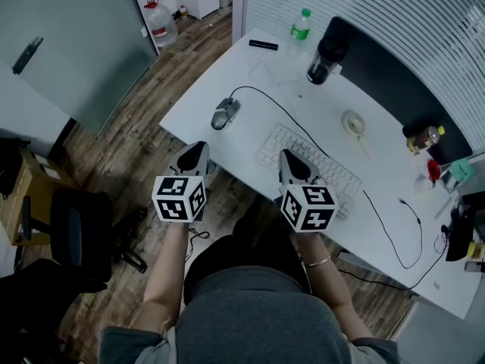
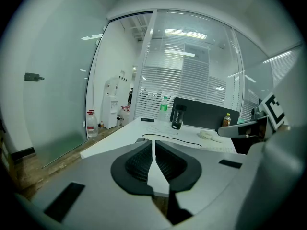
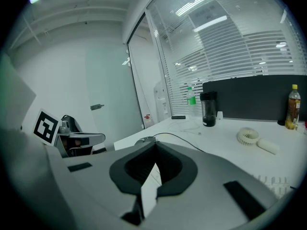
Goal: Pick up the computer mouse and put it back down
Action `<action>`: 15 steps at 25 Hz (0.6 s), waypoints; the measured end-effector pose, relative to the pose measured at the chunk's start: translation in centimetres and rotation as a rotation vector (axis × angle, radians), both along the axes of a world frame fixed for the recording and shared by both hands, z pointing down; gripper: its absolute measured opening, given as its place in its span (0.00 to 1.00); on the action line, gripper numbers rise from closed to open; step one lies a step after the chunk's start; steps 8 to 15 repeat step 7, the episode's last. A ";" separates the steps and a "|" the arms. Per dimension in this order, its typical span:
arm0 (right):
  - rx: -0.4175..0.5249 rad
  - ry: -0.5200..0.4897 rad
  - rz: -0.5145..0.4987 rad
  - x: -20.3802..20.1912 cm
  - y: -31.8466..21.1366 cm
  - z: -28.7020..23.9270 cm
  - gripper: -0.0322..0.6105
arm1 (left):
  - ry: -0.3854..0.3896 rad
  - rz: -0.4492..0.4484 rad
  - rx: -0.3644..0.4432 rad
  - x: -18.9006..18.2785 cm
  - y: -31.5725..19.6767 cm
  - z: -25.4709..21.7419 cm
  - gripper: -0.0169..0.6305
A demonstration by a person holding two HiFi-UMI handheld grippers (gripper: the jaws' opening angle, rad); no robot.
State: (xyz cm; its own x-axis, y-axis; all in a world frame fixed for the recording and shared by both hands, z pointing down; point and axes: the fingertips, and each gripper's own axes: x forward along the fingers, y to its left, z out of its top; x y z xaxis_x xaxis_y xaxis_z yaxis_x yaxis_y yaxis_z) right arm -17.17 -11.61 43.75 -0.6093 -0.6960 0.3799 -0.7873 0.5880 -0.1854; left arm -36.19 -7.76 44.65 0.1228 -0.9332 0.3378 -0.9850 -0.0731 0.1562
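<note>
Plainly, the grey, rounded plastic computer mouse (image 1: 225,113) sits on the white desk (image 1: 246,127) close to its left edge, and its thin black cable (image 1: 282,110) curves away across the middle of the desk. Neither tool holds it. The left gripper (image 1: 198,149) hovers just off the desk's near left edge with its jaws pressed together and nothing between them. The right gripper (image 1: 287,158) is likewise closed and empty above the near end of the white keyboard (image 1: 307,169).

The mouse should be light and rigid, but its smooth domed shell looks slippery, so a pinch over the top would likely slide off. The two flanks at its waist look like the best hold, with the jaws straddling them and clear of the buttons and wheel. The cable may tug or swing the body during a lift.

As for containers, a clear plastic bottle with a green cap (image 1: 301,25) and a dark tumbler (image 1: 326,58) stand near the far edge. I cannot tell what either holds. A small bottle of amber liquid (image 1: 423,137) stands towards the far right. A large clear water jug (image 1: 160,23) stands on the wooden floor beyond the desk's left edge.
</note>
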 end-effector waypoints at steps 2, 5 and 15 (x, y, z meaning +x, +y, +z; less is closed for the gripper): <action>-0.001 -0.004 0.003 0.1 -0.1 0.0 0.05 | -0.004 0.006 0.000 0.1 -0.2 0.0 0.08; -0.006 -0.005 0.007 0.1 -0.2 0.2 0.05 | -0.008 0.011 0.001 0.1 -0.4 -0.1 0.08; -0.009 -0.004 0.009 0.1 -0.3 0.2 0.05 | -0.007 0.012 0.001 0.1 -0.5 0.0 0.08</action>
